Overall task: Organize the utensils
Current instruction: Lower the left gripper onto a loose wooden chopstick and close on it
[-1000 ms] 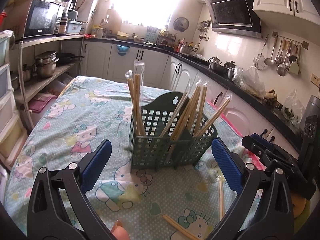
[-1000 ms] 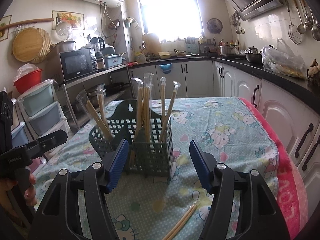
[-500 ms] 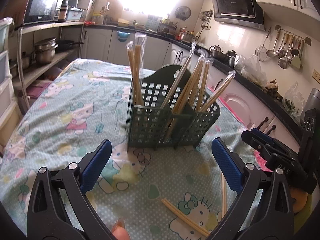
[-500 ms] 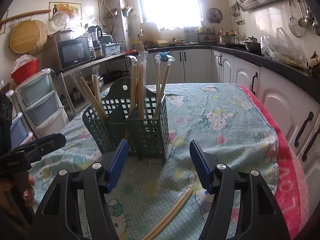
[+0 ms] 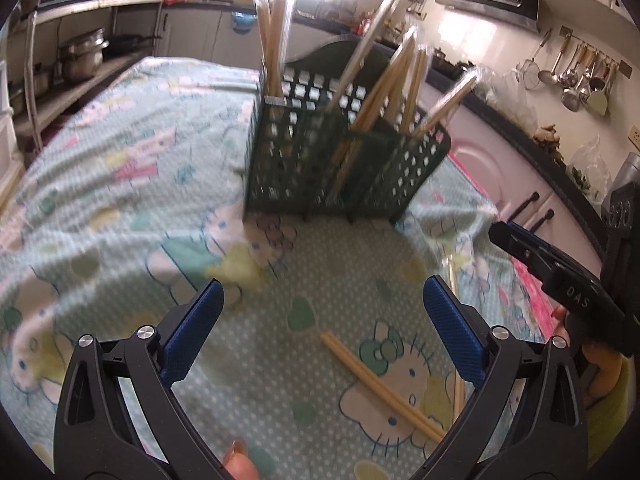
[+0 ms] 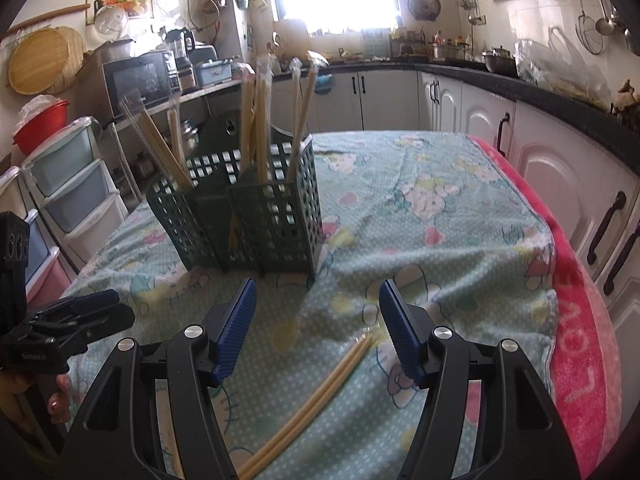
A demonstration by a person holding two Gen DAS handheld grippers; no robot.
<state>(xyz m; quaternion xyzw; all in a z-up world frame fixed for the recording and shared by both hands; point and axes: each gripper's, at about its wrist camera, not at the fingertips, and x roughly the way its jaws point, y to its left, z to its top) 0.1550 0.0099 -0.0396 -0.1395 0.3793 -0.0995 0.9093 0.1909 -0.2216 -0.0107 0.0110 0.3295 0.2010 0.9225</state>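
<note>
A dark green lattice utensil holder [image 5: 340,160] [image 6: 256,220] stands upright on the patterned tablecloth, holding several wrapped pairs of chopsticks [image 5: 384,76] [image 6: 260,120]. A loose pair of bamboo chopsticks [image 5: 380,380] lies on the cloth just ahead of my left gripper [image 5: 320,332], whose jaws are open and hold nothing. In the right wrist view a loose pair [image 6: 320,392] lies between the open fingers of my right gripper [image 6: 316,320], untouched. Another thin pair [image 5: 456,344] lies by the left gripper's right finger. The right gripper [image 5: 560,284] shows at the left view's right edge.
The table's cloth [image 6: 440,216] has a pink towel edge [image 6: 580,340] on the right, beside white cabinets [image 6: 560,168]. Plastic drawers [image 6: 68,188] and a shelf with a microwave [image 6: 140,78] stand to the left. A person's fingers [image 6: 56,400] hold the left gripper's handle.
Both grippers have sunk and tilted down toward the cloth, so the holder rises in each view and the loose chopsticks come further into sight. Jaw openings look unchanged.
</note>
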